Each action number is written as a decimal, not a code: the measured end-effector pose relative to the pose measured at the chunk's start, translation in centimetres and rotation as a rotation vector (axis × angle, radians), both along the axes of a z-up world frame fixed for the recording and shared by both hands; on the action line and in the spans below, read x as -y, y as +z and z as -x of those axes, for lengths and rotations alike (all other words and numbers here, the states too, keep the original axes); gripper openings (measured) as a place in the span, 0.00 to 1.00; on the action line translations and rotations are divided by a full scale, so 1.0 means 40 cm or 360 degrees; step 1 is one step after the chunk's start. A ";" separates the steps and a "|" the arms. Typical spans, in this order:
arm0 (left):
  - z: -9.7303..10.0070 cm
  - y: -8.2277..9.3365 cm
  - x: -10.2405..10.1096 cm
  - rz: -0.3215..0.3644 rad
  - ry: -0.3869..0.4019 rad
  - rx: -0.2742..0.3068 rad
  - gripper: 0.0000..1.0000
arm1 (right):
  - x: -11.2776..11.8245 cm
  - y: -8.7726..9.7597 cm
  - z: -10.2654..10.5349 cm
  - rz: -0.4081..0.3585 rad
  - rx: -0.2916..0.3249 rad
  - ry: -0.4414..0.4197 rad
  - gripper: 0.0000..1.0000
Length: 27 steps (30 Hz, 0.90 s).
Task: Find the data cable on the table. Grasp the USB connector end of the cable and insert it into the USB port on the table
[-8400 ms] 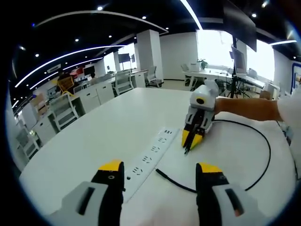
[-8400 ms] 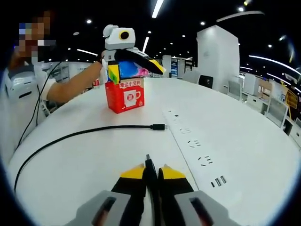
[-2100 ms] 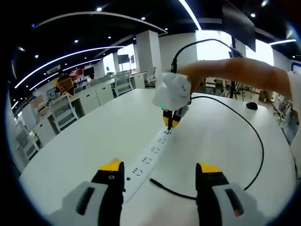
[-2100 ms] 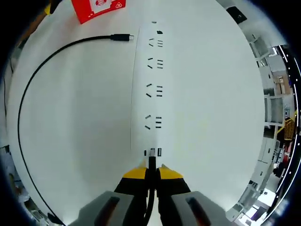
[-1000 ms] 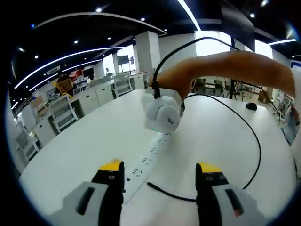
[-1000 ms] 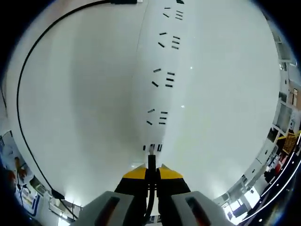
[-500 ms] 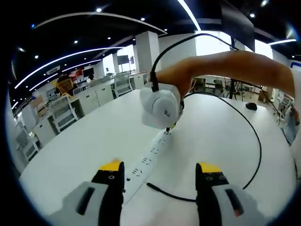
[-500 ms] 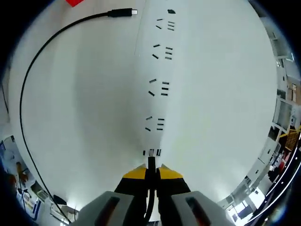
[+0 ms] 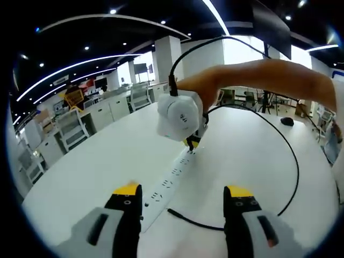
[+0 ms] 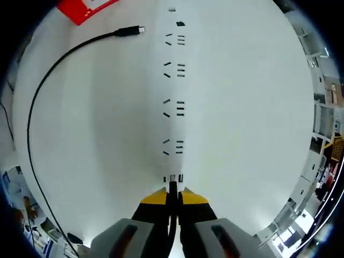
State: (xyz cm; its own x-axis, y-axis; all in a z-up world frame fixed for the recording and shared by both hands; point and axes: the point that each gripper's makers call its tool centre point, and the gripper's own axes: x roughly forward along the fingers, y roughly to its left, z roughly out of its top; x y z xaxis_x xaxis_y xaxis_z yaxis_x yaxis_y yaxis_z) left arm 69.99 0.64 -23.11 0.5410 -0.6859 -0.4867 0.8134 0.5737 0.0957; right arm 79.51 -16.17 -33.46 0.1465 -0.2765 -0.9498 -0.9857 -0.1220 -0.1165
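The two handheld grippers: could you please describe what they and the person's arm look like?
The left gripper has grey jaws with yellow tips and black pads. The right gripper has the same grey jaws and yellow tips, and from outside a rounded white housing with a black cable rising from its top. The forearm is bare, with no sleeve showing.

Low oblique; steep overhead; shared power strip (image 9: 171, 184)

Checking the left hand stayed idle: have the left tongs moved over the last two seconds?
No. In the left gripper view, the left tongs stay open at the same spot beside the power strip; the cable's loose end lies unchanged between them.
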 end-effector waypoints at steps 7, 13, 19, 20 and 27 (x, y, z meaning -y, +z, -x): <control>-0.002 0.002 -0.001 0.0002 0.0001 0.0001 0.61 | 0.003 -0.001 -0.003 0.0157 0.0010 0.0029 0.08; -0.001 0.004 -0.001 0.0006 0.0000 0.0005 0.61 | -0.005 -0.002 0.009 0.0251 0.0016 0.0027 0.07; 0.001 0.006 -0.002 0.0011 -0.0002 0.0009 0.61 | -0.003 0.002 0.026 0.0255 -0.0003 0.0026 0.07; 0.001 0.006 -0.001 0.0011 -0.0002 0.0008 0.61 | -0.008 0.001 0.027 0.0223 0.0001 0.0006 0.07; 0.002 0.003 0.000 0.0003 -0.0002 0.0003 0.61 | -0.012 0.001 0.041 0.0168 -0.0013 0.0005 0.07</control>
